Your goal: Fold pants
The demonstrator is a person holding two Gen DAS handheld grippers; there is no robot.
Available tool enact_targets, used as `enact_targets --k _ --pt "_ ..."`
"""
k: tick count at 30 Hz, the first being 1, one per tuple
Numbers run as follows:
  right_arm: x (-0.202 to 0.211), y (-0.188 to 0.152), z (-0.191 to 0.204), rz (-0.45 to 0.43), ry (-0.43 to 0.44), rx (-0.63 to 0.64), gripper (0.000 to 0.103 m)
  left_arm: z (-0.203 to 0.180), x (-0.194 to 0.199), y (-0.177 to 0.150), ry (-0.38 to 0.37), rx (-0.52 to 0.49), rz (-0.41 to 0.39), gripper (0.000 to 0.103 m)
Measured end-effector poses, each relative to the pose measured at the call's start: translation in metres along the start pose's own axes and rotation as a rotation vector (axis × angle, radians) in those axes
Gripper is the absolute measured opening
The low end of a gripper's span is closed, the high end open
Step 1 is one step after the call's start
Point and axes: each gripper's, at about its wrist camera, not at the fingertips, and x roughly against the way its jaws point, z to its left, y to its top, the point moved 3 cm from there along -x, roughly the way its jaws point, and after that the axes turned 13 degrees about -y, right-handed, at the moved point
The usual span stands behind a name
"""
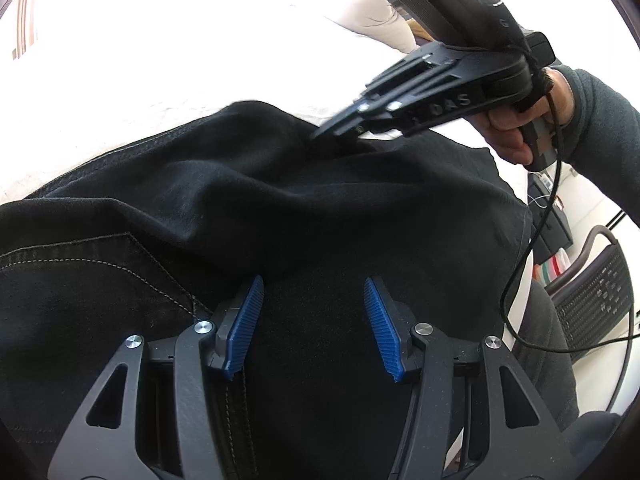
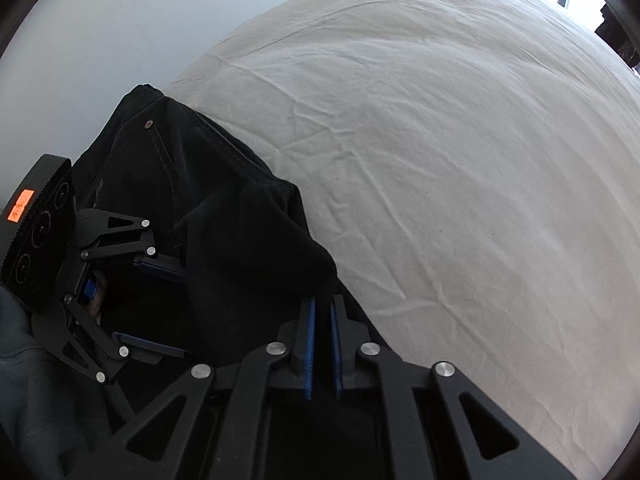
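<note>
A: How far along is the fold?

B: Early, I'd judge. The black pants [image 2: 192, 200] lie bunched on the bed [image 2: 460, 160], near its edge, with nothing squared up.

A: And the grippers?

B: The right gripper [image 2: 322, 312] has its jaws nearly together, pinching a raised ridge of the pants. The left gripper [image 1: 314, 292] hovers over the pants beside the stitched seam, jaws apart, holding nothing.

A: What's left?

B: Flattening, then every fold.

We see the pants [image 2: 208, 208] lying at the bed [image 2: 460, 160] edge, the wall [image 2: 120, 20] behind them. Our left gripper [image 1: 314, 320] is over the pants; right gripper [image 2: 322, 332] at their bed-side fold.
</note>
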Motion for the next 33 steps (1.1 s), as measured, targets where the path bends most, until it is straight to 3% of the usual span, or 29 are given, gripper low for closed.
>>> enact_targets --k 3,7,11,13,16,18,21,23,25,28,30,33 --pt "0.001 0.012 -0.008 -0.042 -0.072 -0.027 0.004 0.002 0.003 0.004 0.007 0.015 -0.001 0.051" --pt "0.003 0.019 -0.03 -0.087 -0.095 -0.118 0.002 0.008 0.003 0.006 0.019 0.028 -0.015 0.051" --pt "0.001 0.005 -0.086 -0.099 -0.285 -0.351 0.002 -0.001 -0.002 0.002 0.068 -0.028 -0.008 0.052" --pt "0.029 -0.009 -0.111 -0.168 -0.256 -0.509 0.004 -0.001 -0.001 0.002 0.072 -0.023 -0.003 0.052" --pt "0.077 -0.026 -0.093 -0.299 -0.157 -0.485 0.006 -0.001 -0.001 0.002 0.076 -0.013 0.003 0.052" --pt "0.081 -0.043 -0.064 -0.289 -0.105 -0.415 0.006 -0.005 -0.003 0.003 0.087 -0.023 0.014 0.058" --pt "0.05 -0.074 -0.036 -0.196 -0.019 -0.394 0.006 -0.012 -0.01 0.004 0.122 -0.056 0.031 0.06" --pt "0.022 -0.101 -0.048 -0.123 -0.047 -0.459 0.0 -0.009 -0.007 0.002 0.12 -0.062 0.025 0.06" --pt "0.017 -0.138 -0.073 -0.157 -0.027 -0.603 0.0 -0.008 -0.006 0.0 0.122 -0.067 0.032 0.059" --pt "0.025 -0.17 -0.116 -0.229 -0.087 -0.826 0.0 -0.011 -0.008 0.0 0.156 -0.088 0.048 0.059" --pt "0.032 -0.189 -0.141 -0.188 -0.259 -0.912 0.0 -0.011 -0.008 0.0 0.163 -0.09 0.051 0.059" --pt "0.055 -0.213 -0.164 -0.15 -0.408 -1.02 0.006 -0.01 -0.006 0.002 0.158 -0.078 0.051 0.059"
